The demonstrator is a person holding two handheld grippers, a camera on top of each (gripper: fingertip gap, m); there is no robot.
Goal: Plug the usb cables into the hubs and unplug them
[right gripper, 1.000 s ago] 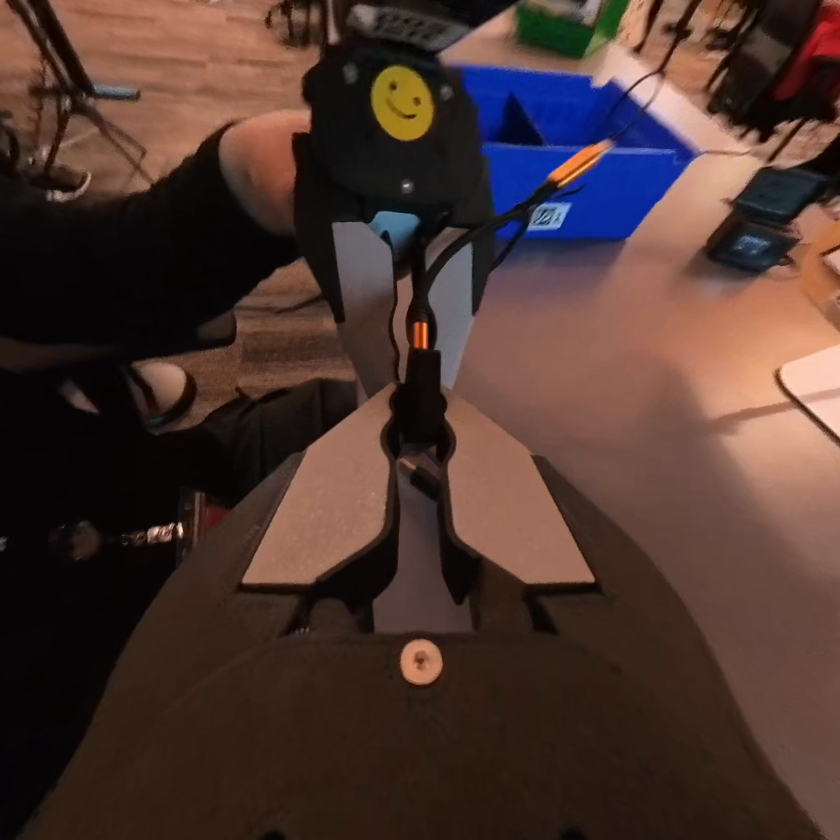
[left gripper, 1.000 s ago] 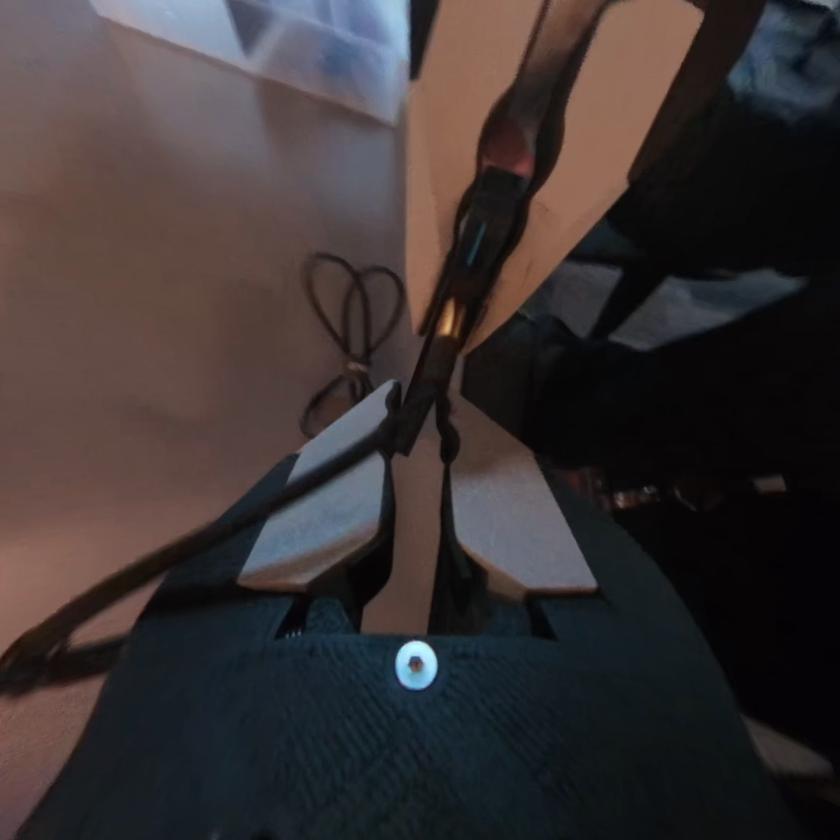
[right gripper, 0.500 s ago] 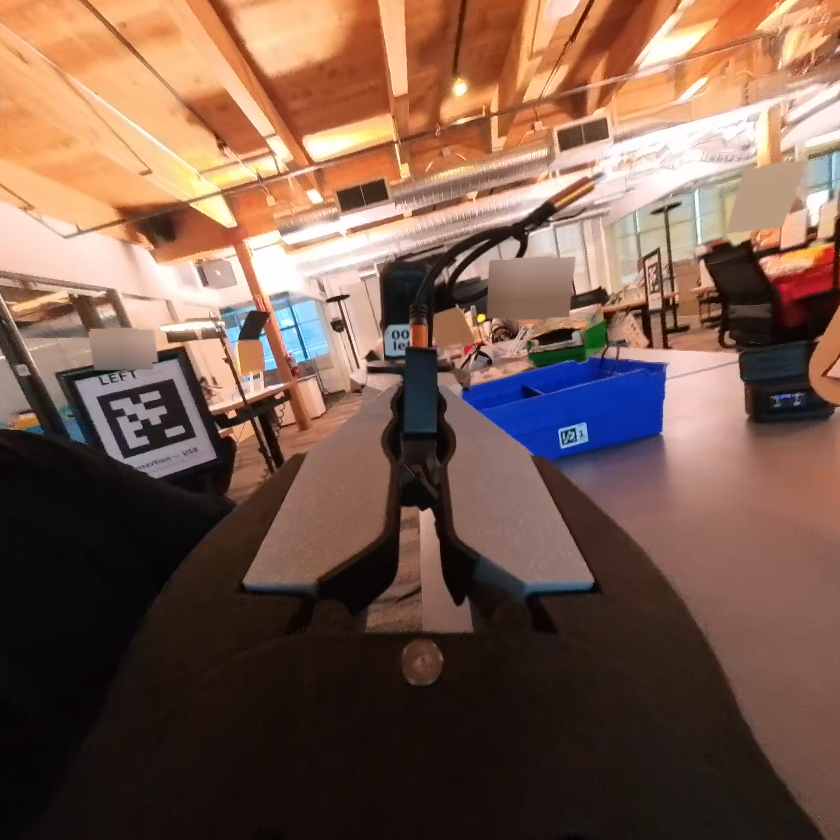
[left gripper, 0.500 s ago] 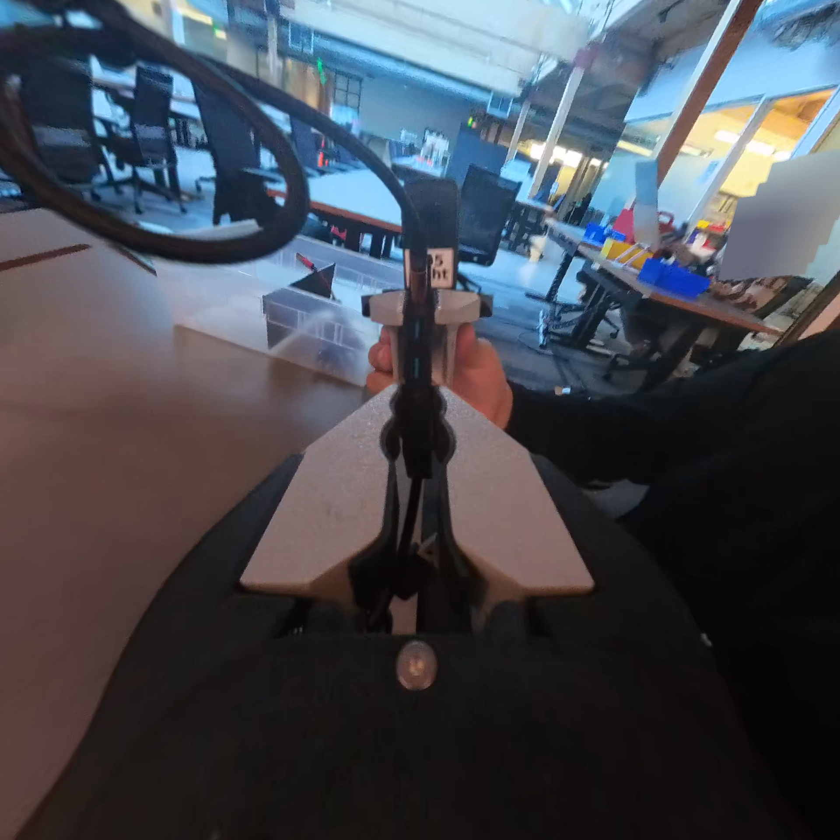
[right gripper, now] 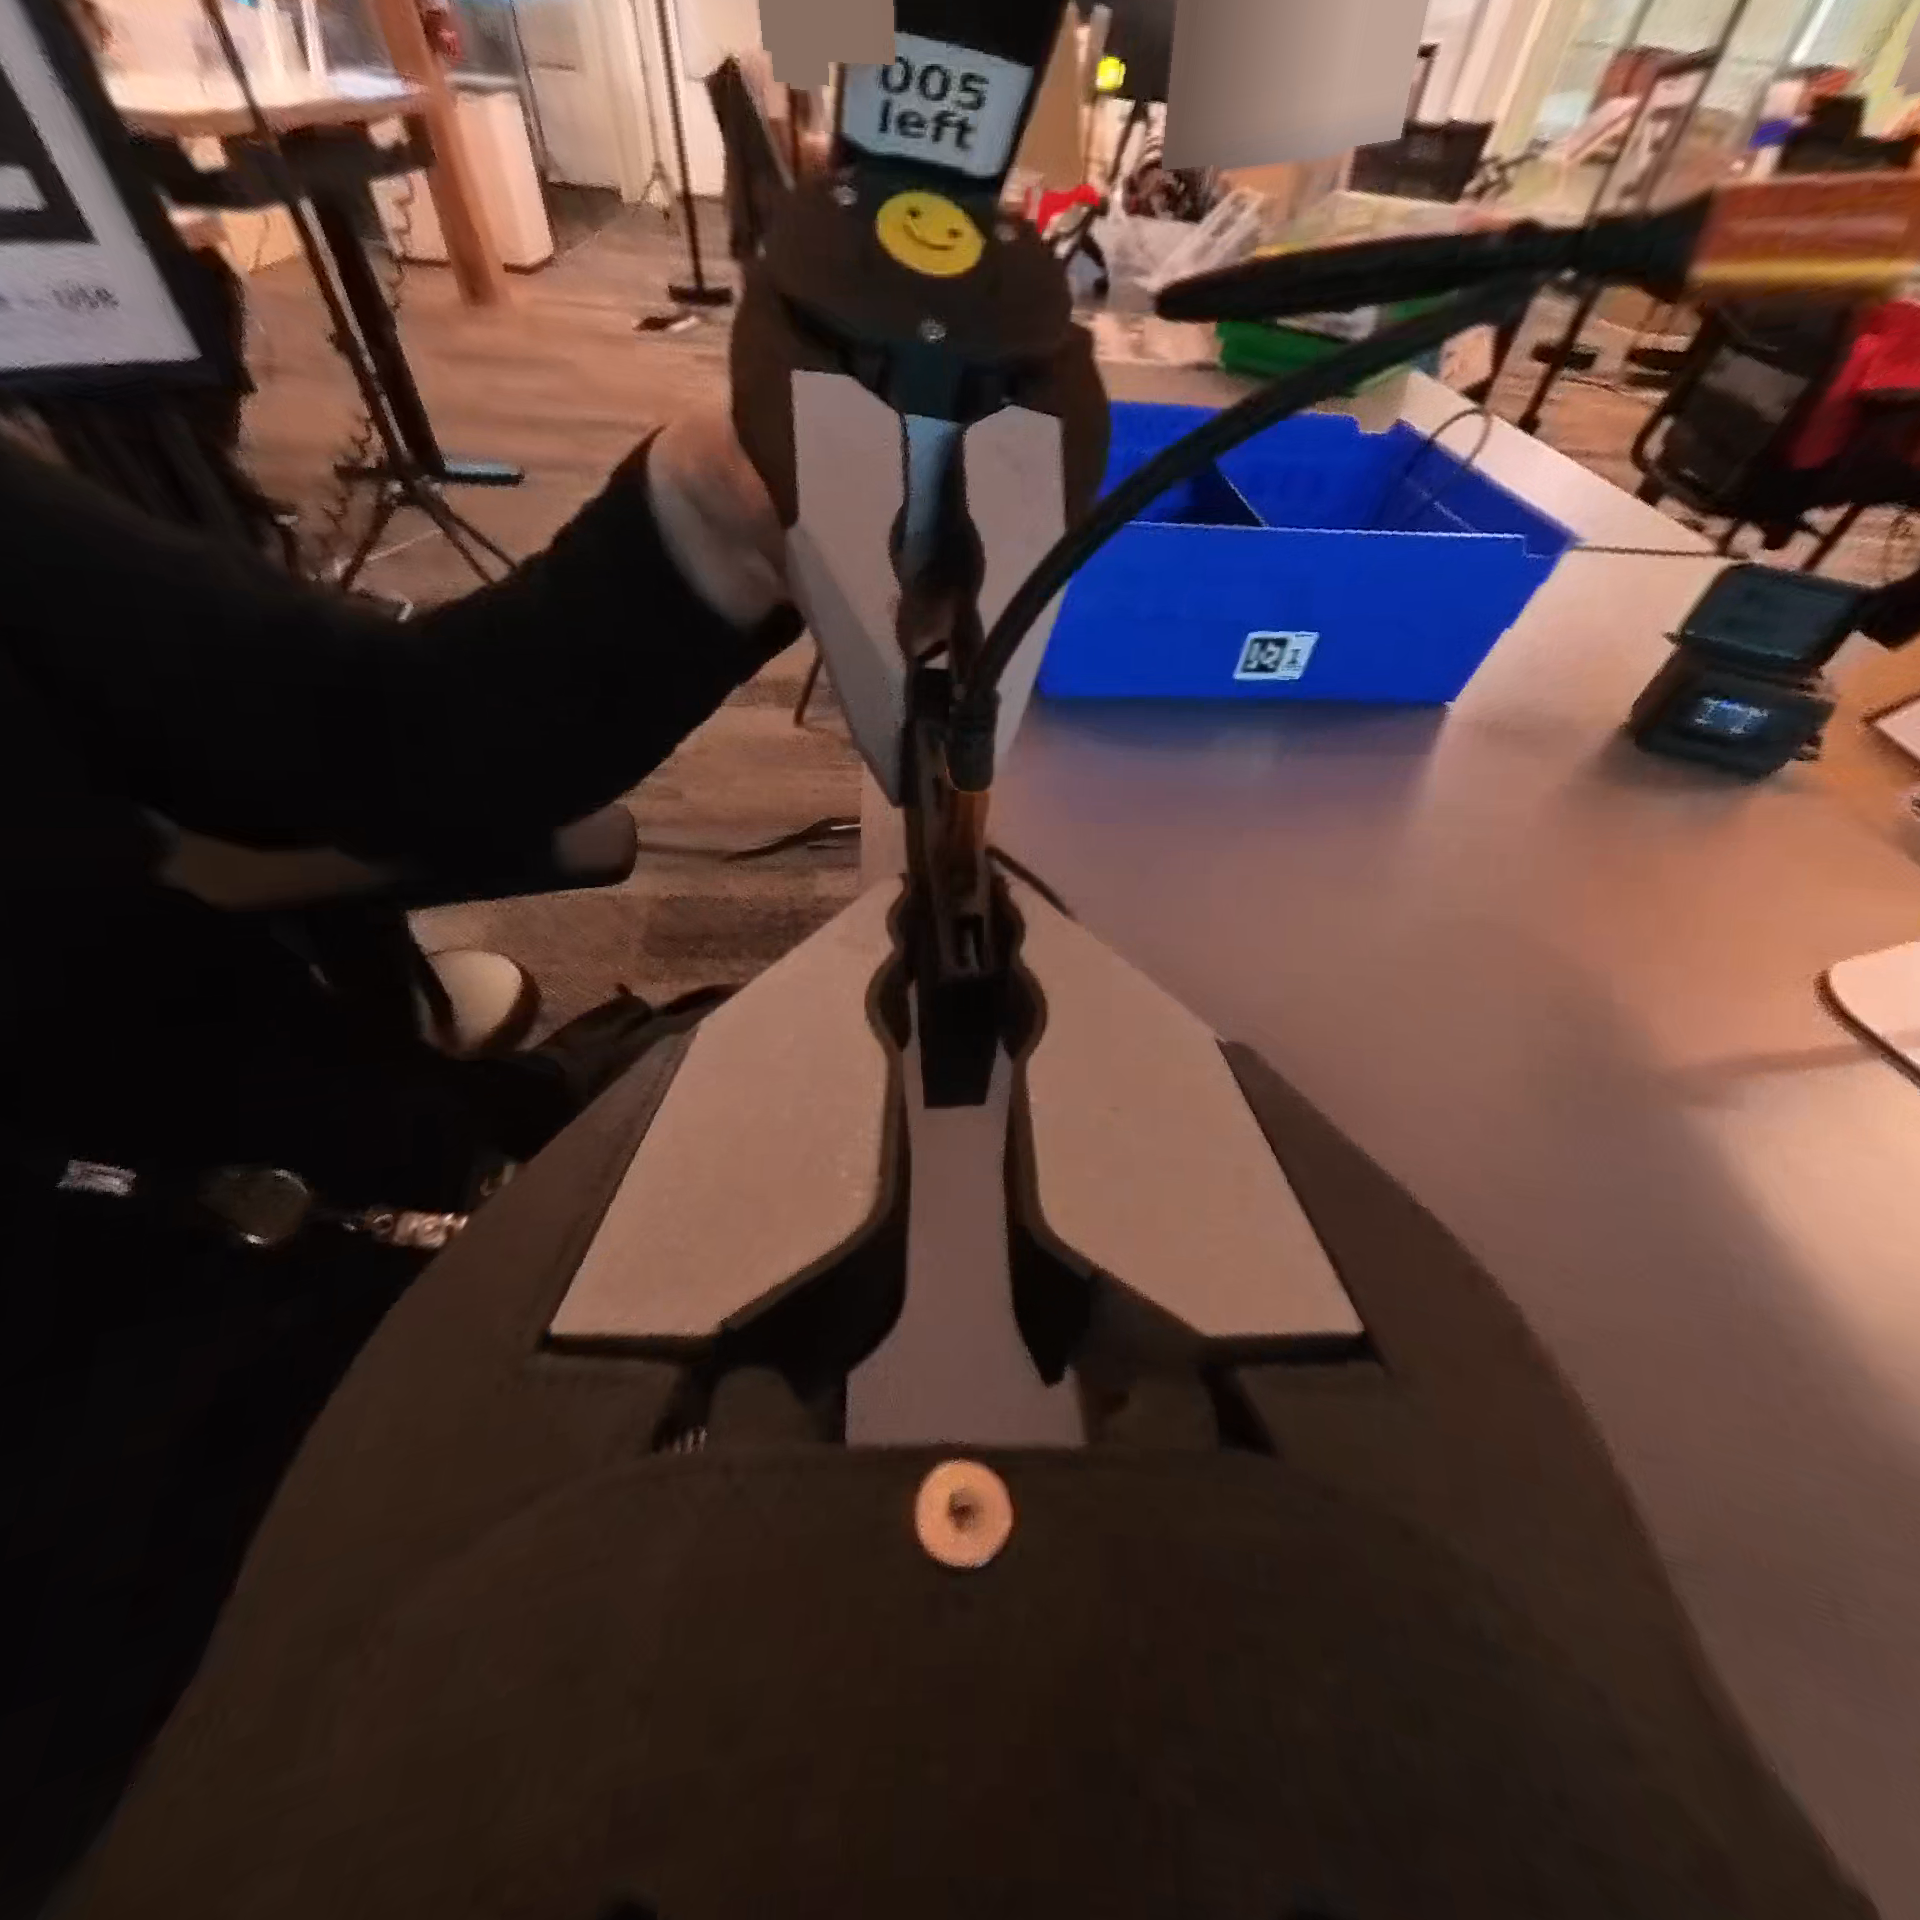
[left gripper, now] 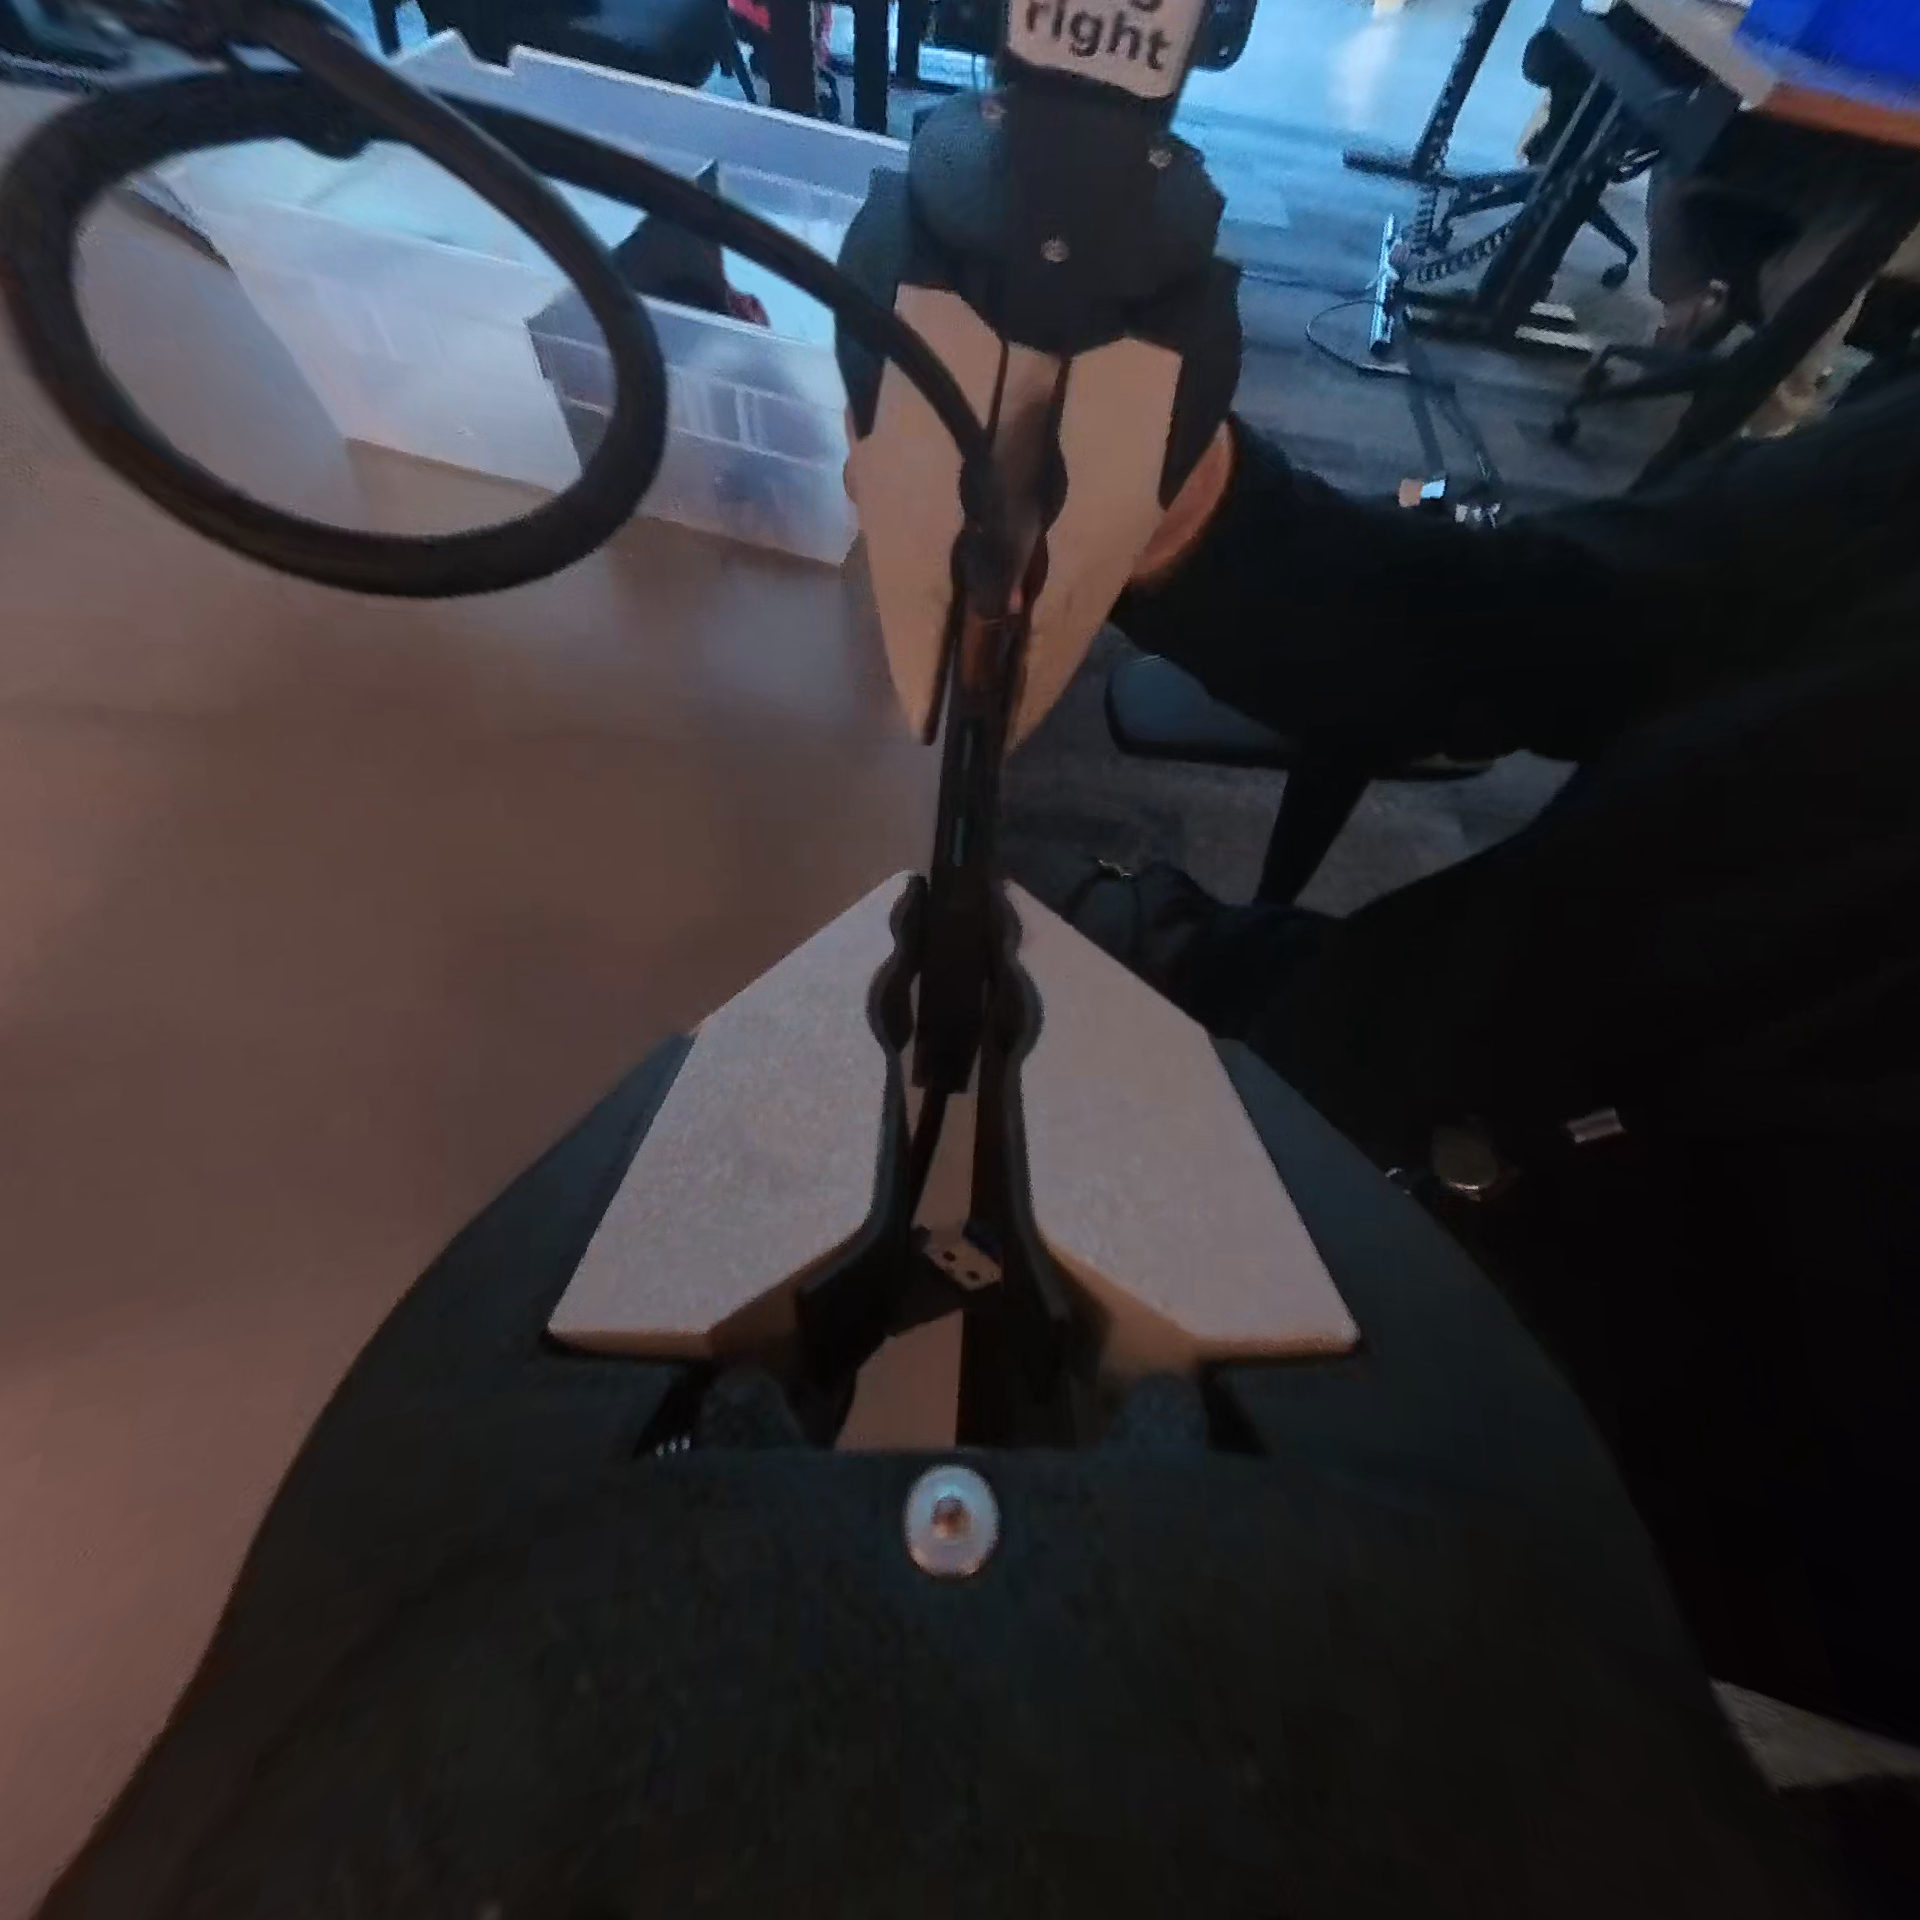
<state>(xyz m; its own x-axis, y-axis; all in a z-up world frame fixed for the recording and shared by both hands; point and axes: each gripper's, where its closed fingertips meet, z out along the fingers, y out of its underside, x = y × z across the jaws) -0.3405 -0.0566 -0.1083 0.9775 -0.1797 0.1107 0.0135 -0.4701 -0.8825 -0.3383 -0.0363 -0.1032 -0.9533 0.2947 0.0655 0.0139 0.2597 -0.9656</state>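
My left gripper (left gripper: pixel 958 920) is shut on a slim black USB hub (left gripper: pixel 961 831) with a thin teal light line. The hub runs straight ahead to the tips of my right gripper (left gripper: pixel 982 665), which faces me tip to tip. A thick black cable (left gripper: pixel 343 540) loops off to the upper left. In the right wrist view my right gripper (right gripper: pixel 954 925) is shut on a black USB plug (right gripper: pixel 954 1039). The left gripper (right gripper: pixel 925 717) with a yellow smiley sticker faces it. A black cable (right gripper: pixel 1101 499) curves up right to an orange-ended connector (right gripper: pixel 1766 244). I cannot tell whether the plug is seated.
Both grippers hover over the near edge of a light table (right gripper: pixel 1455 1039). A blue bin (right gripper: pixel 1299 613) and a small black device (right gripper: pixel 1745 686) stand on it. A clear plastic box (left gripper: pixel 675 416) sits beyond. The person's dark sleeves (right gripper: pixel 364 686) and office floor lie beside. My two grippers' fingertips are within a few centimetres of each other.
Half a second ago both views pointed up at the room; now they tilt back down over the table. Both grippers stay shut and tip to tip, with the cable loop still swinging.
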